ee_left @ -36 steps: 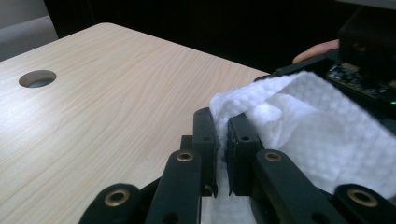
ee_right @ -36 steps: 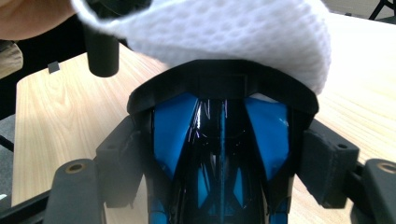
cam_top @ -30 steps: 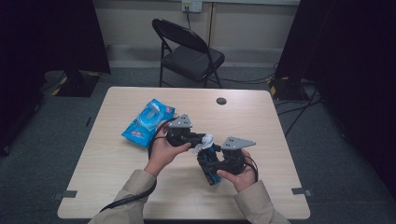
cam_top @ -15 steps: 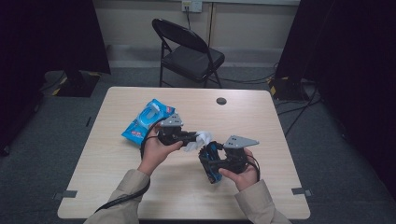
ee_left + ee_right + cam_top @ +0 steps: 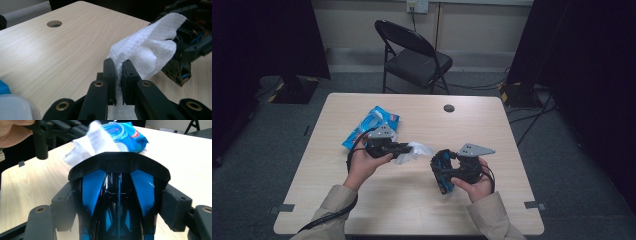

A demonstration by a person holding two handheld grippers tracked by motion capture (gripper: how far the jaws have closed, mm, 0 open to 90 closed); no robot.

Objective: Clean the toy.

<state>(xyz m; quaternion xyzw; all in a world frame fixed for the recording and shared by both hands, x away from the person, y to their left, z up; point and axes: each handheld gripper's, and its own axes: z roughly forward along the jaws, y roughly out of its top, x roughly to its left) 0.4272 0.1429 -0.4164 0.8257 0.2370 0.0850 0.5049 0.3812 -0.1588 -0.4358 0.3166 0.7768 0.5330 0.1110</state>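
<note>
1. My left gripper [image 5: 119, 72] is clamped on the white wipe [image 5: 147, 47].
2. My right gripper [image 5: 117, 202] grasps the black-and-blue toy car [image 5: 117, 195] above the table [image 5: 412, 200].
3. Wiping step, I'd say; next the wipe needs pressing onto its bodywork.

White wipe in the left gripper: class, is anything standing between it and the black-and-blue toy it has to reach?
Nothing visible does. The white wipe, pinched in the left gripper, faces the black-and-blue toy across bare table.
</note>
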